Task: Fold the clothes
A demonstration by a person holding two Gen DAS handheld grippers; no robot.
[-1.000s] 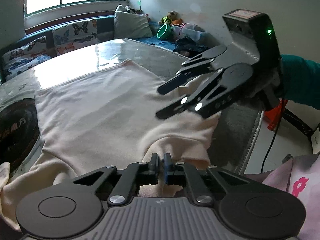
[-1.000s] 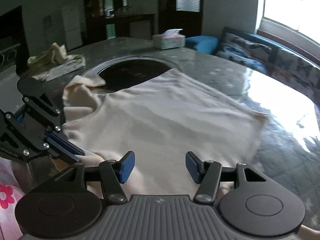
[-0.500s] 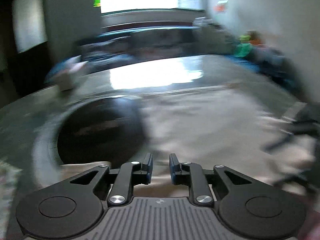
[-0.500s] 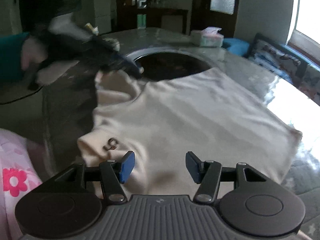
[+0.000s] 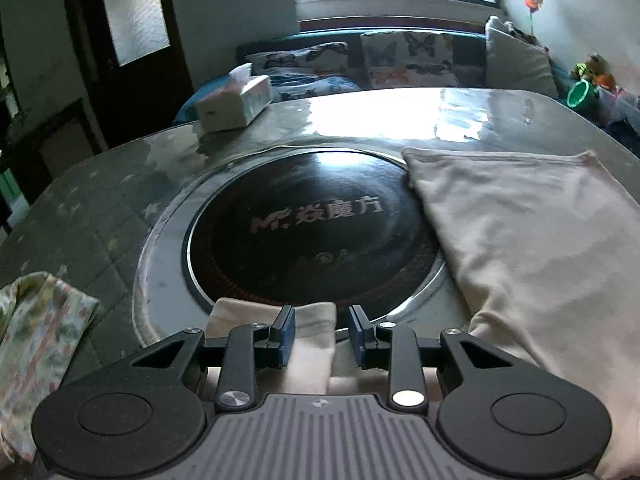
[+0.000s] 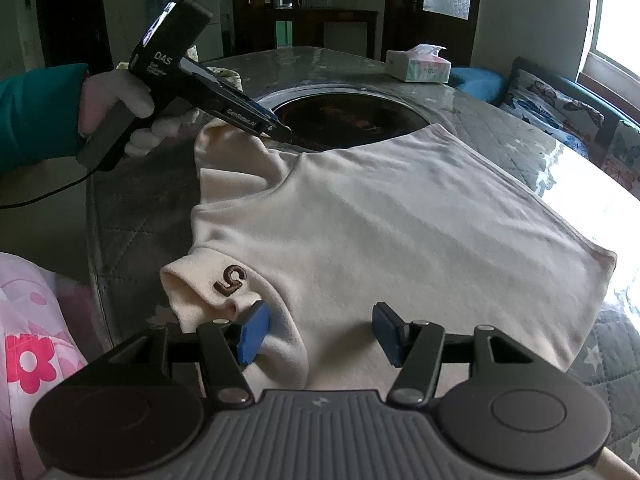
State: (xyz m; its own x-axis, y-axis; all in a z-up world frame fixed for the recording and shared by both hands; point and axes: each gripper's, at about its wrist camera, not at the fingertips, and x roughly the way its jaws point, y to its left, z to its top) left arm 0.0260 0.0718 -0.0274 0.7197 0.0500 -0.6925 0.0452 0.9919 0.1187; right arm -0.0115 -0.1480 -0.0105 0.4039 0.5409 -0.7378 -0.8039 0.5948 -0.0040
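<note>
**Sleeve fold just starting**

The cream sweater (image 6: 400, 224) is lying flat on the table (image 5: 100, 216), body unfolded. The left gripper (image 5: 322, 334) is hovering, jaws spread, over the sleeve cuff (image 5: 280, 316). The right gripper (image 6: 320, 330) is waiting wide apart near the collar (image 6: 208, 284). Both sleeves remain unfolded.

On the dark round cooktop (image 5: 316, 236) set in the desk we read "Mr." followed by the Chinese characters "炎魔方" in pale print. The cream top (image 6: 400, 232) carries a brown "5" on its collar. On the left gripper (image 6: 280, 130), we read "DAS" in white on the black body and "GenRobot" along one finger; the smaller print under "DAS" is too fine for us.
</note>
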